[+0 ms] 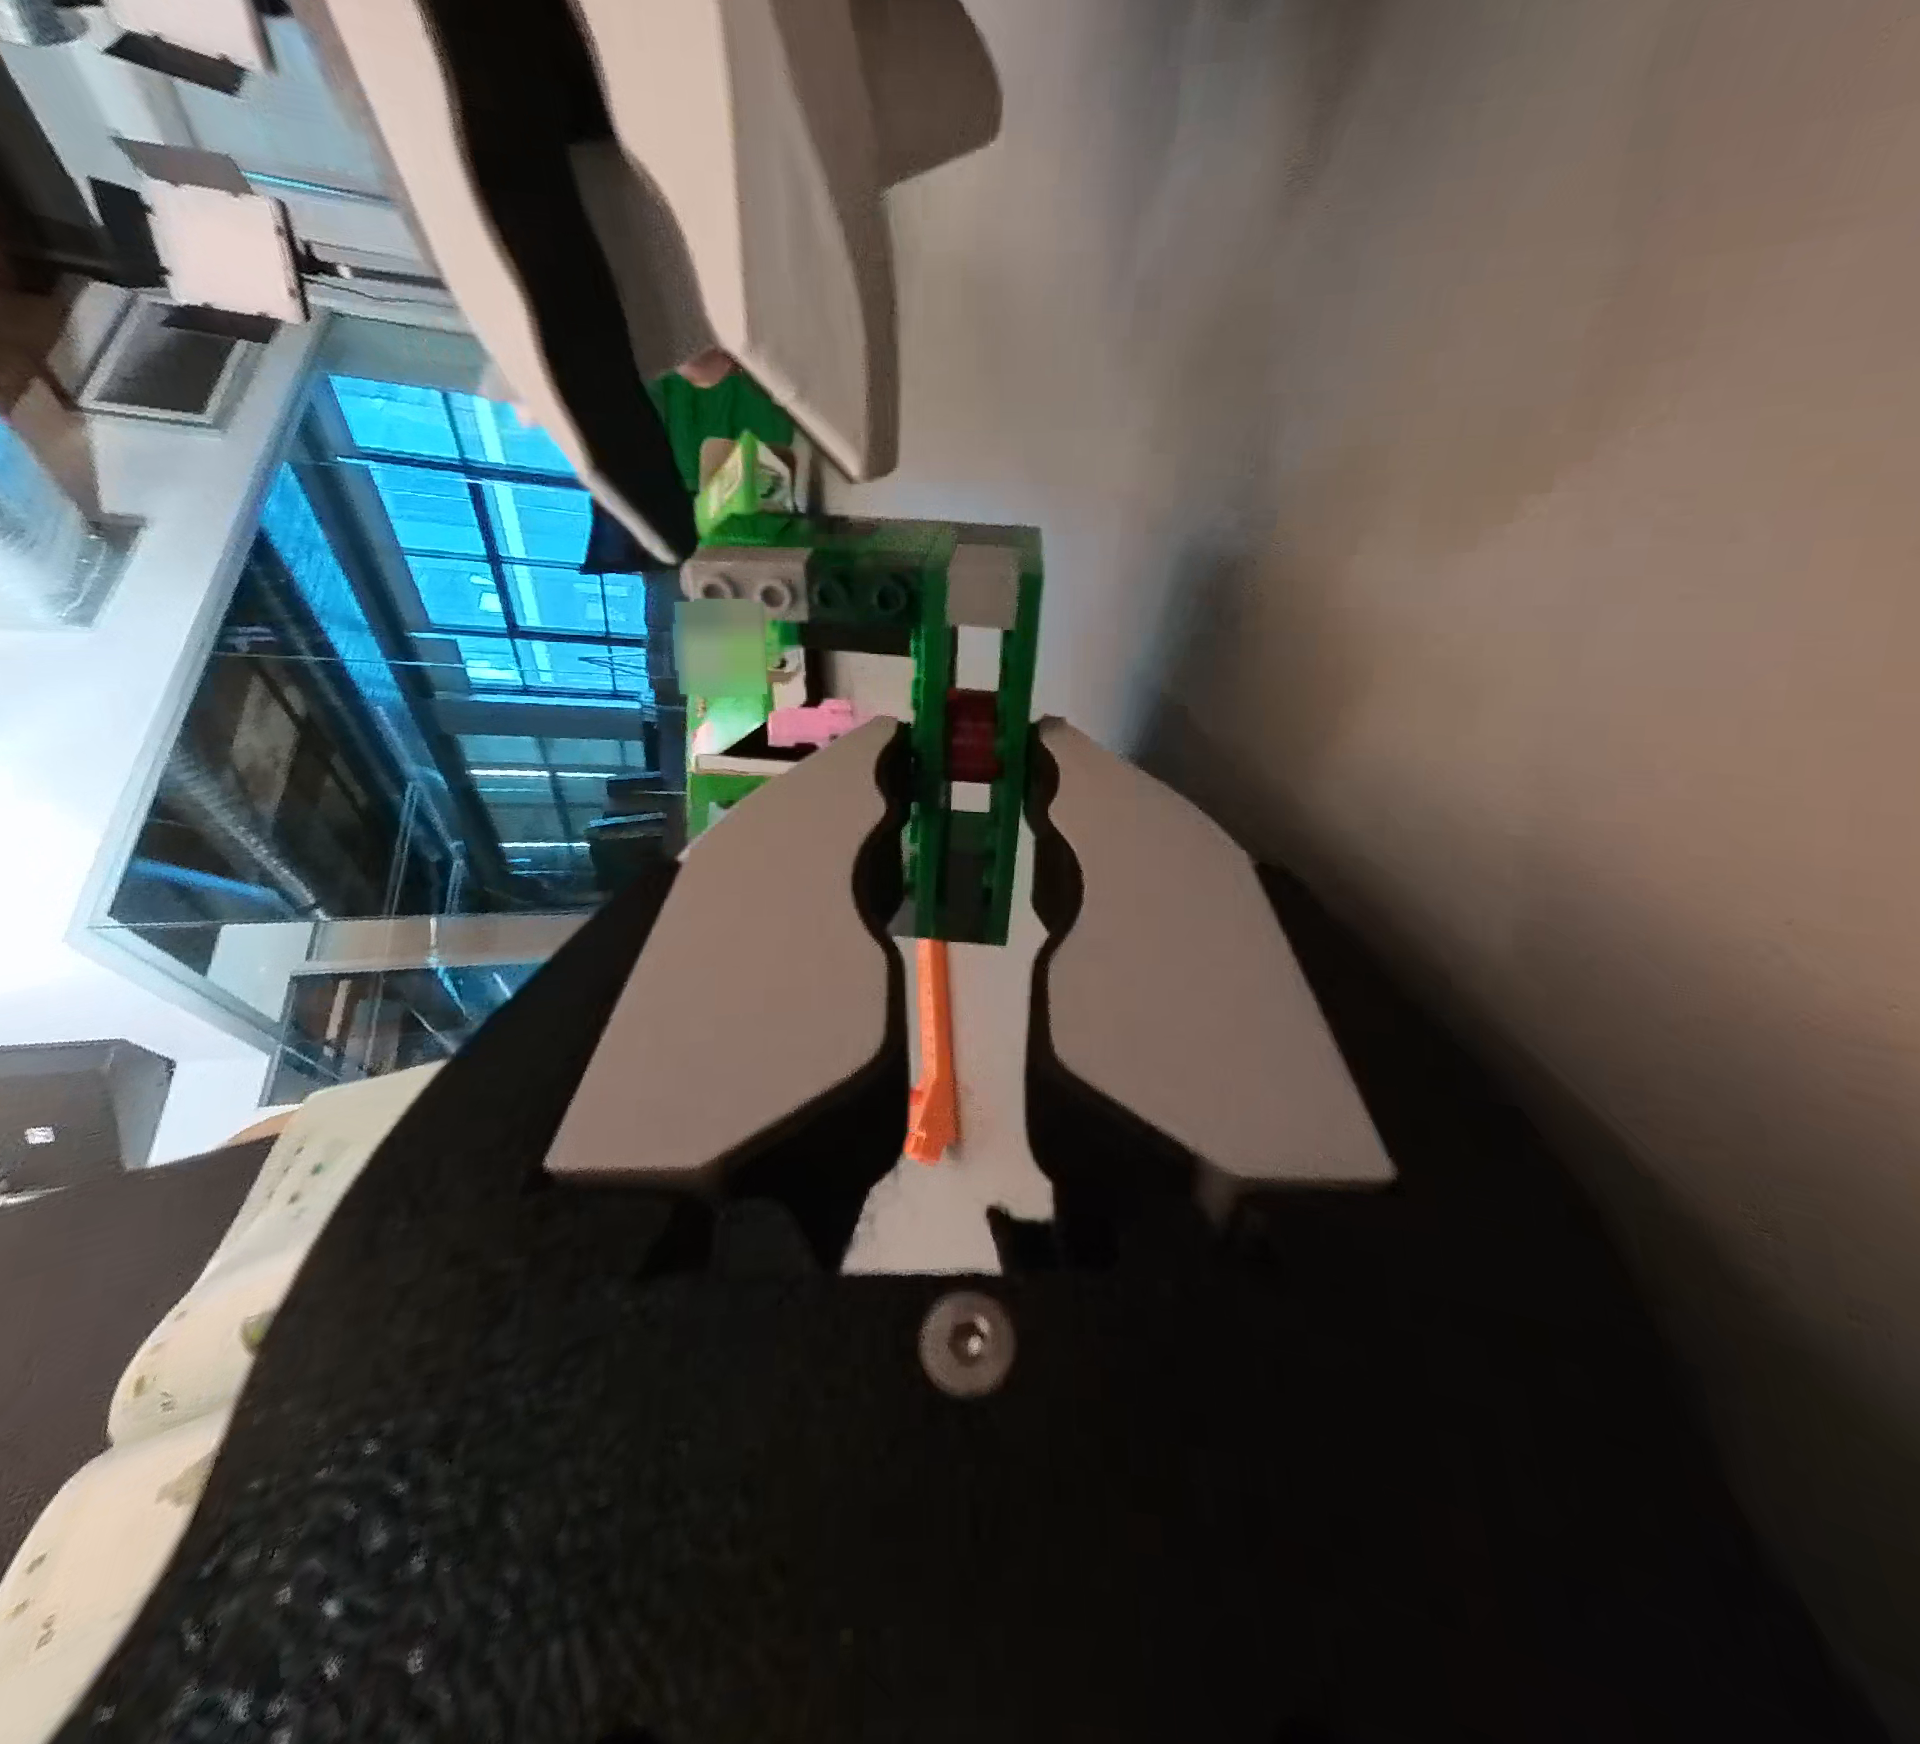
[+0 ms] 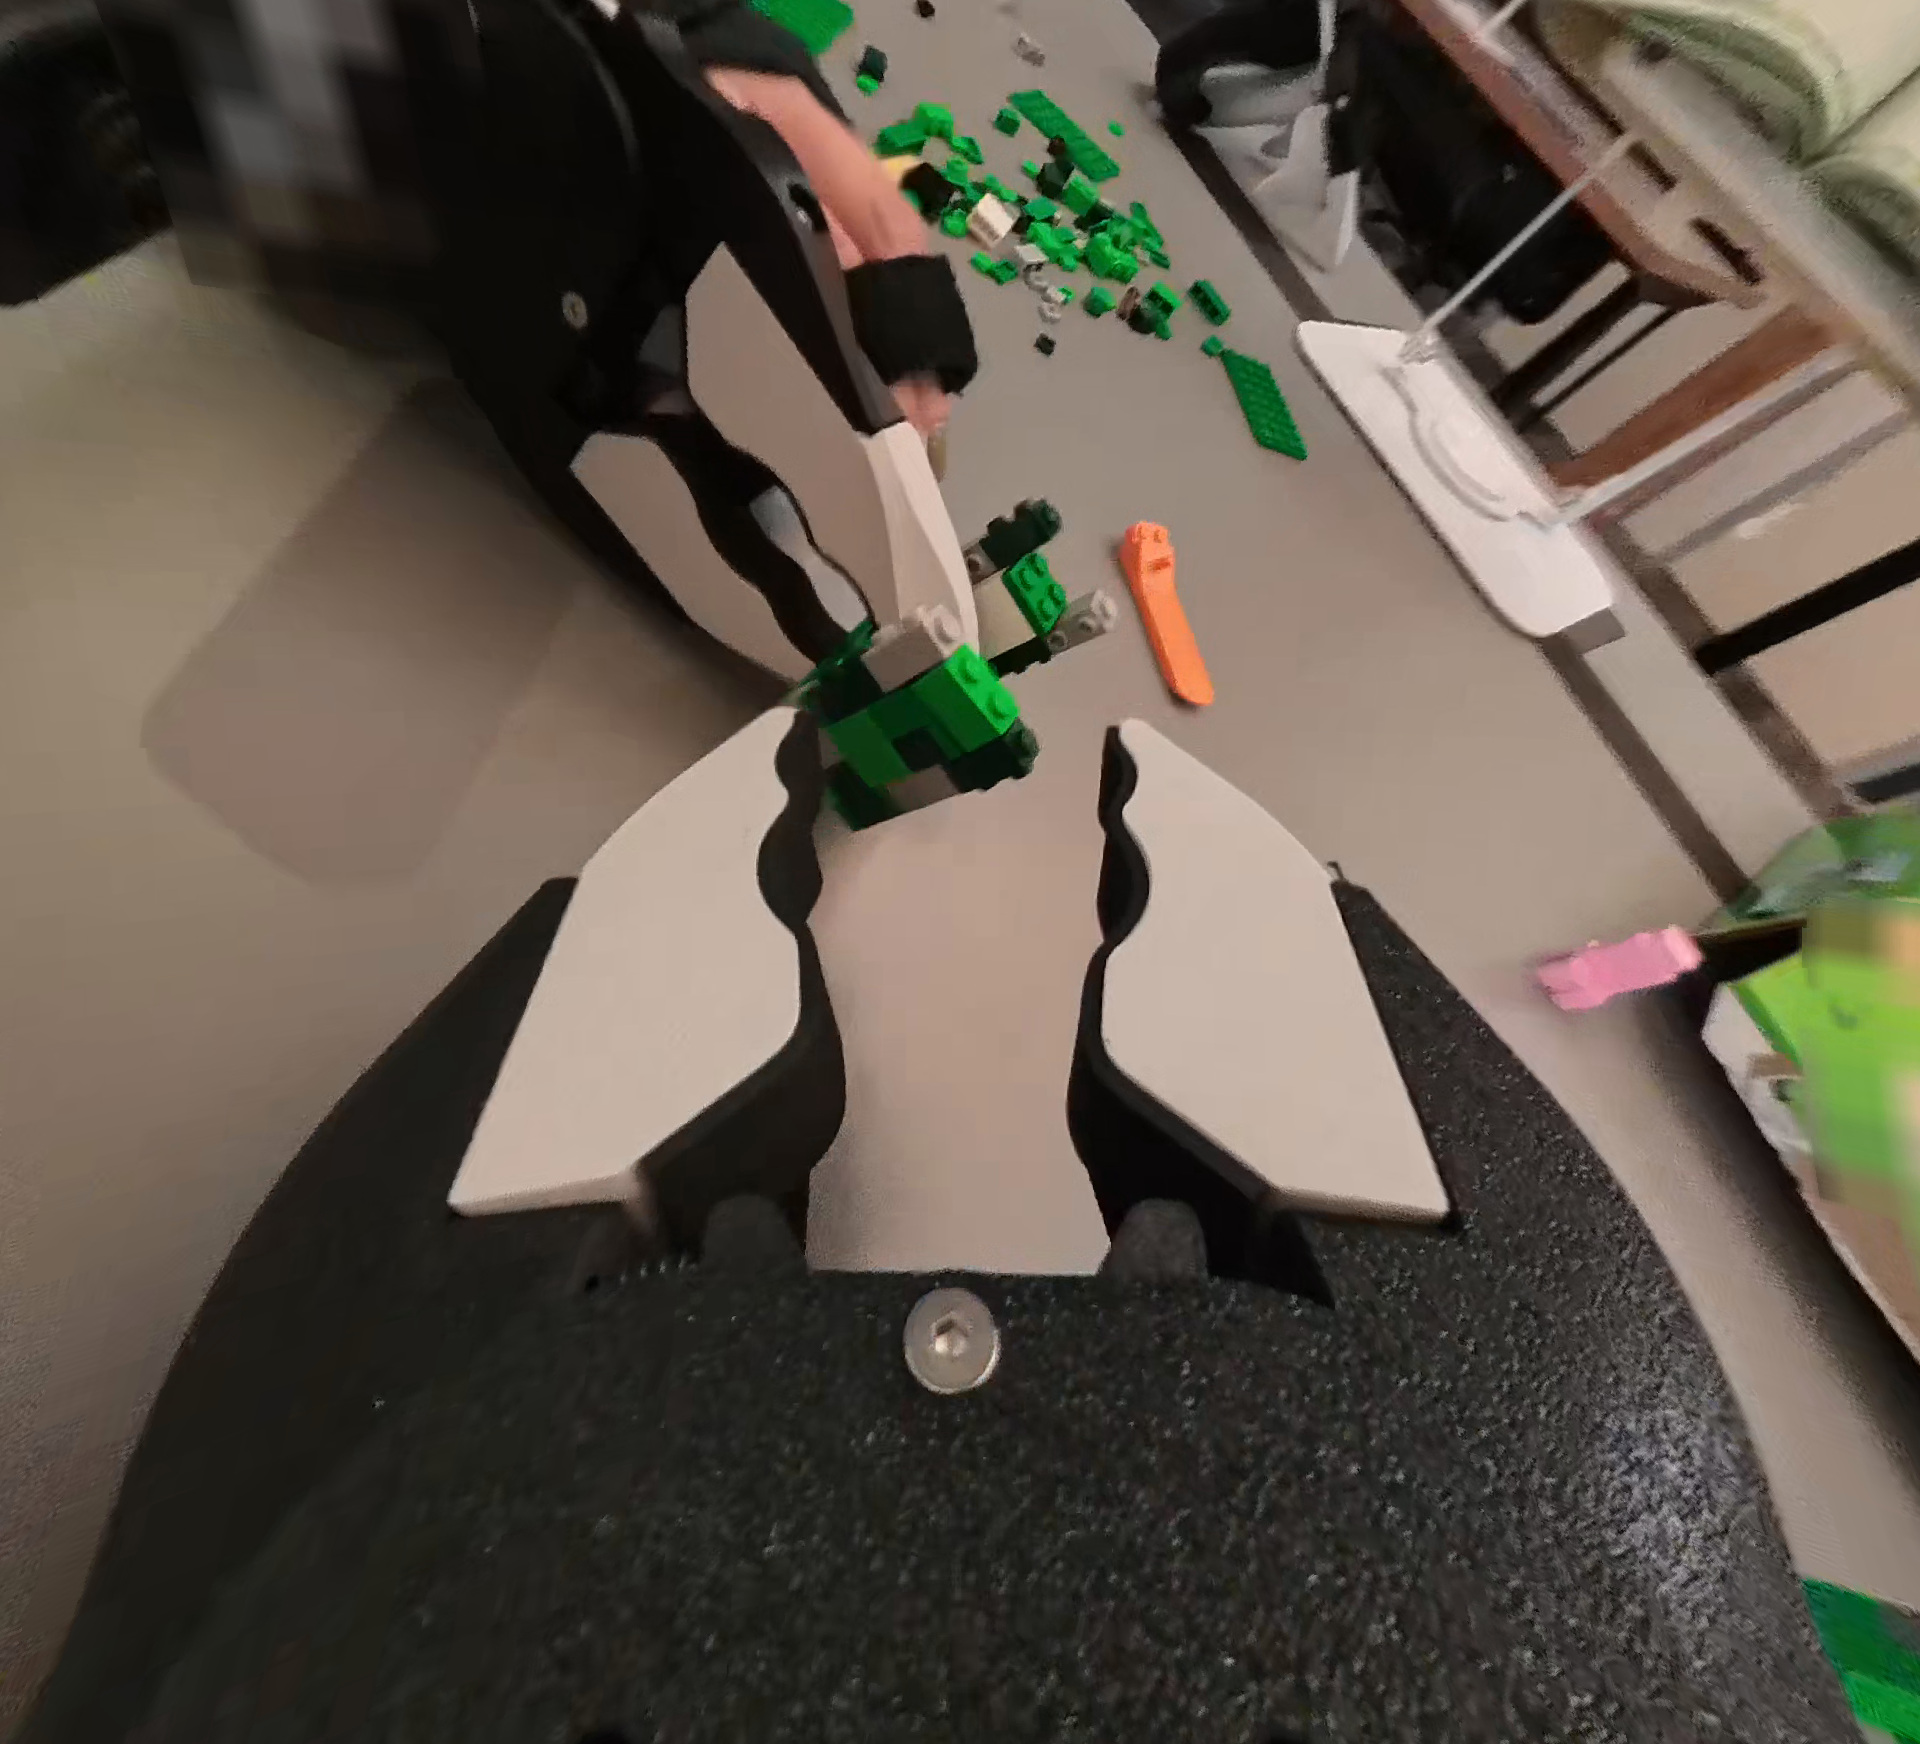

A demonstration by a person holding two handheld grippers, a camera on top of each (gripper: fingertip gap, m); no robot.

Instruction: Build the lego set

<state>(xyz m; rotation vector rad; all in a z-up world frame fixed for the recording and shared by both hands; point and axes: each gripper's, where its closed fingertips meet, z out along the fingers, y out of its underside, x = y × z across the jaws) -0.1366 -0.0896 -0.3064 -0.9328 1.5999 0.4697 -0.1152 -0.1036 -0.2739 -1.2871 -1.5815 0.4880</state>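
My left gripper [image 1: 966, 728] is shut on a small green, dark green and grey lego build [image 1: 971, 655] and holds it above the grey table [image 2: 1351, 759]. In the right wrist view the left gripper [image 2: 899, 629] comes in from the upper left, gripping the build [image 2: 925, 728] from above. My right gripper [image 2: 951, 738] is open and empty. The build sits just ahead of its tips, close to the left finger [image 2: 665, 967]. The right gripper's fingers [image 1: 810, 240] also show at the top of the left wrist view, just beyond the build.
An orange brick separator [image 2: 1164, 614] lies on the table beyond the build. A pile of loose green bricks [image 2: 1060, 208] and a long green plate [image 2: 1262, 401] lie farther back. A pink brick [image 2: 1621, 967] and a green box [image 2: 1849, 1019] are at the right. A white stand base [image 2: 1455, 468] sits near the table edge. The grippers' ends are close to 5 cm from one another. Between my left fingertips and the orange brick separator [image 2: 1164, 614] there is roughly 12 cm.
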